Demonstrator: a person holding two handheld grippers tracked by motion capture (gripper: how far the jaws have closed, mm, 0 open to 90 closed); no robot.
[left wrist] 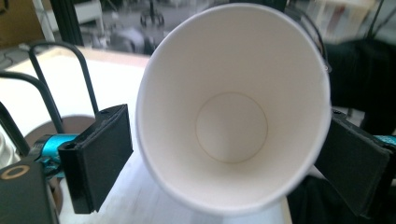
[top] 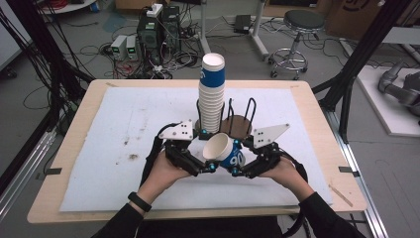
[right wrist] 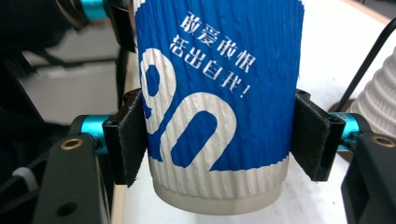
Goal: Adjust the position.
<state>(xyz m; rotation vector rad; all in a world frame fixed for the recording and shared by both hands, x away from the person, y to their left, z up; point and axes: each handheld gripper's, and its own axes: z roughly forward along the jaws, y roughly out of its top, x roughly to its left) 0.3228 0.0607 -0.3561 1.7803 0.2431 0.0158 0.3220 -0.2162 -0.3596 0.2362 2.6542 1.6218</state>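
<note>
A blue-and-white paper cup (top: pixel 225 151) lies tilted above the mat's front middle, held between both grippers. My right gripper (top: pixel 235 157) is shut on its ribbed blue wall (right wrist: pixel 219 93) just above the base, one pad on each side. My left gripper (top: pixel 207 150) meets it from the left. In the left gripper view I look straight into the cup's white inside (left wrist: pixel 233 121), and the black pads (left wrist: pixel 100 154) lie against the outside of the rim on both sides. Behind stands a tall stack of the same cups (top: pixel 212 94).
The stack stands in a brown-based holder (top: pixel 238 125) with black wire loops (left wrist: pixel 60 79), just beyond the grippers. A white mat (top: pixel 124 129) with a few dark stains covers the wooden table (top: pixel 59 148). Cables, boxes and a stool (top: pixel 302 22) are on the floor behind.
</note>
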